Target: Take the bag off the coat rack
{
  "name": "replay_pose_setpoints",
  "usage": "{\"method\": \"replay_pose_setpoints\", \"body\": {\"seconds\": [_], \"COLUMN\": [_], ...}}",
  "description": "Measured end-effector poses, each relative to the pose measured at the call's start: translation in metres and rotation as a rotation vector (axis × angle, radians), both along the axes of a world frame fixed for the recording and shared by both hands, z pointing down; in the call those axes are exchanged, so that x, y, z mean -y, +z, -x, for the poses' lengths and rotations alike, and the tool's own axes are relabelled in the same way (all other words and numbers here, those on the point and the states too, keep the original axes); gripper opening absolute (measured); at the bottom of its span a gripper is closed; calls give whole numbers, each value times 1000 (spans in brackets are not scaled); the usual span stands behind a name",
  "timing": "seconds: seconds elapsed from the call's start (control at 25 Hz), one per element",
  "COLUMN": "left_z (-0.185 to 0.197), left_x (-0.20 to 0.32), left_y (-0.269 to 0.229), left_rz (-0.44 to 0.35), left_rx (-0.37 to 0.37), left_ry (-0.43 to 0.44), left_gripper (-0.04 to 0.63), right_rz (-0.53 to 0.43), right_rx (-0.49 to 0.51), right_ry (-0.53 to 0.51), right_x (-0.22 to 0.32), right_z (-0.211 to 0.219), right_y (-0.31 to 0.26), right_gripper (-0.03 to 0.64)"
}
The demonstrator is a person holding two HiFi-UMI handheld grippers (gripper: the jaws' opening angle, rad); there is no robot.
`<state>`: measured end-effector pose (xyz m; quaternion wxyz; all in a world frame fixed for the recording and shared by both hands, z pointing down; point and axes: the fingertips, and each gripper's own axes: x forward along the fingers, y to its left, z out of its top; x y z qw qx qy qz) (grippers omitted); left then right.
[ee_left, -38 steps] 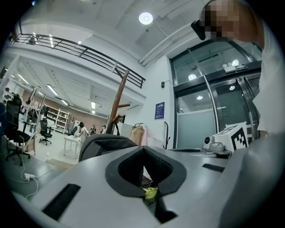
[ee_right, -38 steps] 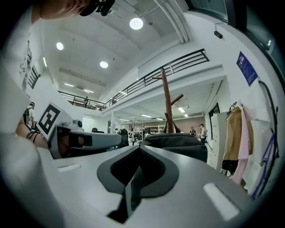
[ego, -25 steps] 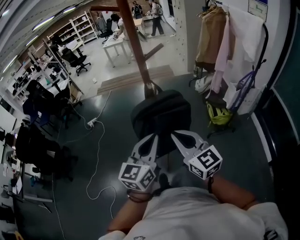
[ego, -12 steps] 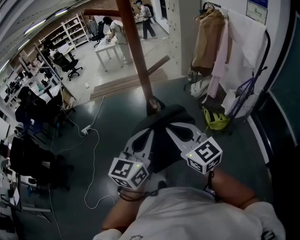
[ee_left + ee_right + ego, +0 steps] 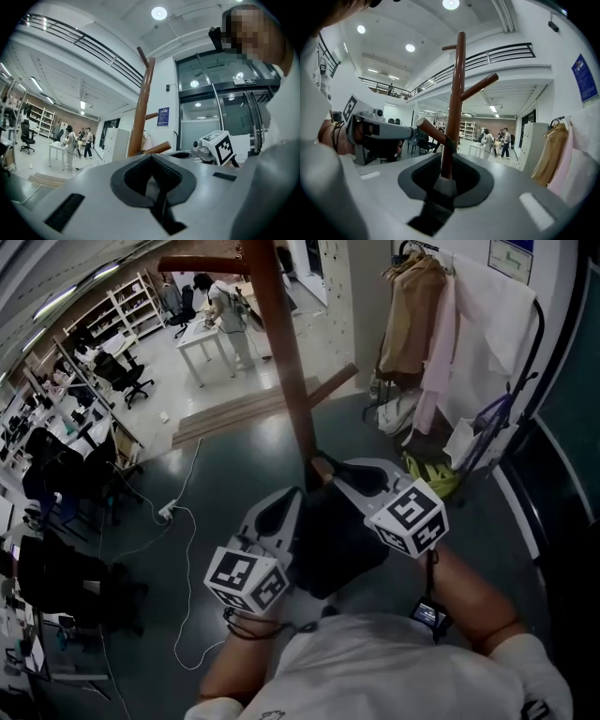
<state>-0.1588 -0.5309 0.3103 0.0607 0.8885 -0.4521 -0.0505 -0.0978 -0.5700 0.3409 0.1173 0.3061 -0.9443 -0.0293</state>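
A brown wooden coat rack (image 5: pixel 281 343) rises ahead, also seen as the coat rack (image 5: pixel 454 93) and the coat rack (image 5: pixel 140 112) in the gripper views. A black bag (image 5: pixel 328 540) hangs against its pole, the strap (image 5: pixel 449 140) looped over a slanting peg (image 5: pixel 431 130). My right gripper (image 5: pixel 352 476) is at the bag's top by the pole. Its jaws (image 5: pixel 443 183) are shut with a strap piece running down between them. My left gripper (image 5: pixel 281 510) presses the bag's left upper edge. Its jaws (image 5: pixel 152 183) are shut with a dark strip in the seam.
A garment rack with a tan coat (image 5: pixel 417 324) and pale clothes stands at the right, a yellow-green bag (image 5: pixel 433 474) on the floor below. A white cable (image 5: pixel 187 521) snakes over the dark floor at left. Wooden planks (image 5: pixel 244 404), desks, chairs and people lie beyond.
Both grippers have risen and closed in on the pole, carrying the top of the bag up with them. The right gripper now sits nearest the peg.
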Motion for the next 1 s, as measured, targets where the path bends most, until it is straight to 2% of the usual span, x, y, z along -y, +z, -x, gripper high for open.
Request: {"method": "replay_pose_setpoints", "body": {"seconds": [0.6,0.68,0.84,1.0], "left_z": [21,24,27,26], "left_x": [38,39,40,41], "left_y": [19,19,20,20], "left_rz": [46,47,46,49], "left_rx": [-20,-25,-27,-30], "left_ry": [69,76,78,70], "left_gripper": [0,0,0,0], "right_rz": [0,-1,-11,12], "right_rx": [-55,-40,23,82], "right_ry": [34,35,43,46], "right_x": [45,46,46,47], "right_z": [32,35,34,27], "right_y": [9,8,4,0], "right_gripper": [81,79,31,26]}}
